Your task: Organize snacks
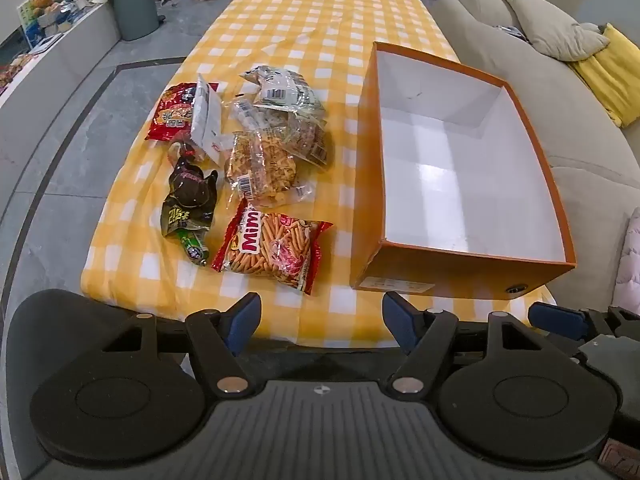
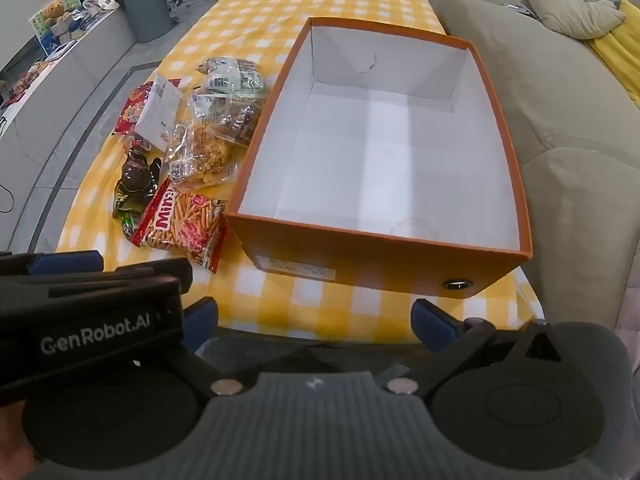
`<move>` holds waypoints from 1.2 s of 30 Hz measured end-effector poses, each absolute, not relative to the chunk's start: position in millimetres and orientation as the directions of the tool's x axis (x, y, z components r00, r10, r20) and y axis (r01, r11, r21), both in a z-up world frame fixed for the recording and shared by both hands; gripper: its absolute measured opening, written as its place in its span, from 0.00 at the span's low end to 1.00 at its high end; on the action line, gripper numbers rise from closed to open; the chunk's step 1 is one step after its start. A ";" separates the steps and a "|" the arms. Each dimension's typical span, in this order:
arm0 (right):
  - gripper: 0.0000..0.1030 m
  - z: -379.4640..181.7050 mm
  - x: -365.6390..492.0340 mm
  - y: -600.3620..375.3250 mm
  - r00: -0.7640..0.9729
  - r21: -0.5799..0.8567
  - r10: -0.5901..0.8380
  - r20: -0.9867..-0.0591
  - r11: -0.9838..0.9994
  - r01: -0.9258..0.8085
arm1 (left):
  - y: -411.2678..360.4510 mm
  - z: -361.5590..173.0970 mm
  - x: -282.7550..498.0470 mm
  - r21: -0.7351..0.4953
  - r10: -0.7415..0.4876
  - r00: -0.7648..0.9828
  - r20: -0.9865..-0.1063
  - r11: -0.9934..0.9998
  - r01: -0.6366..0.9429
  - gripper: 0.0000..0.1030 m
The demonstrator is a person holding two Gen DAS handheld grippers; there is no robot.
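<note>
- Waiting at the near edge of the table, the left gripper (image 1: 322,320) and the right gripper (image 2: 314,322) both have their jaws spread wide and hold nothing.
- Side by side like this, each one looks ready to reach for a snack.
- Closest to them lies the red Mimi stick snack bag (image 1: 272,246), flat on the yellow checked tablecloth (image 1: 304,20), so it seems the easiest first pick.
- Just left of it sits a dark crumpled packet (image 1: 190,200).
- Behind those, clear bags of crackers (image 1: 262,162) and a red packet (image 1: 172,114) lie in a loose pile, some on top of others.
- Right beside the pile stands the orange box (image 1: 452,276), open on top with nothing inside, probably where the snacks should go.
- Past the table are a gray bin (image 1: 134,4) and a sofa (image 1: 592,184).
</note>
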State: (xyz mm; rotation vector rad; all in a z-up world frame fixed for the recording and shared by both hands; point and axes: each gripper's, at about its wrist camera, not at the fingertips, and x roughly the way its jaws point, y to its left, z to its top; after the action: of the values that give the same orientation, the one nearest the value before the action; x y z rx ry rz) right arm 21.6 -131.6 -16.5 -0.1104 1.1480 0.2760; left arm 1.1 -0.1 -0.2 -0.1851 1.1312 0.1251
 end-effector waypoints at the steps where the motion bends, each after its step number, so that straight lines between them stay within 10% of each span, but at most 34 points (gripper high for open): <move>1: 0.97 -16.0 21.8 -130.9 0.391 0.049 0.158 -0.907 0.960 -0.274 | -0.1 -0.1 2.1 -0.085 0.002 0.422 -0.907 0.978 -0.188 0.79; 36: 0.97 -20.7 20.5 -129.2 0.361 0.051 0.155 -0.919 0.958 -0.282 | -1.6 -8.3 0.4 -0.073 0.012 0.412 -0.911 0.979 -0.190 0.79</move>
State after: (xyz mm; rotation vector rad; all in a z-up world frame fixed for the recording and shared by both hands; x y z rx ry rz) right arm 20.5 -129.2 -20.7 -0.1233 1.1681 0.2827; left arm 0.4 -1.6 -8.3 -0.1746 1.1410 0.1274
